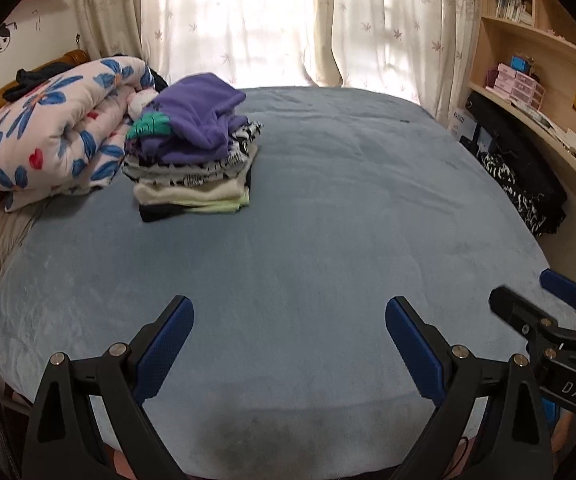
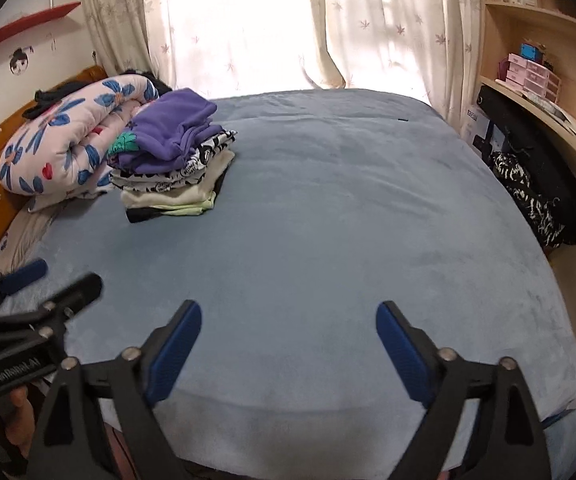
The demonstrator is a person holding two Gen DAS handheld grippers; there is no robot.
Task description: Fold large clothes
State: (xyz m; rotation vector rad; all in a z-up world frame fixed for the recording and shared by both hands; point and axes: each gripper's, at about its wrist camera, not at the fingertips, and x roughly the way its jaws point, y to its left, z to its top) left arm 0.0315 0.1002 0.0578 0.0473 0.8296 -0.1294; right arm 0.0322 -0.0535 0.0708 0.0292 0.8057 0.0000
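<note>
Stack of folded clothes (image 1: 191, 152) sat upper left of frame on the blue-grey bed (image 1: 328, 220), long axis running roughly left-right, purple top uppermost. Floral quilt (image 1: 47, 136) beside it; curtains (image 1: 368, 20) behind, shelves (image 1: 528, 40) right. Left gripper (image 1: 290, 320) and right gripper (image 2: 288, 318) both spread wide, holding nothing.

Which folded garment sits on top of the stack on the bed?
The purple fleece garment tops the stack; black-and-white patterned, cream, pale green and dark pieces lie beneath it.
</note>
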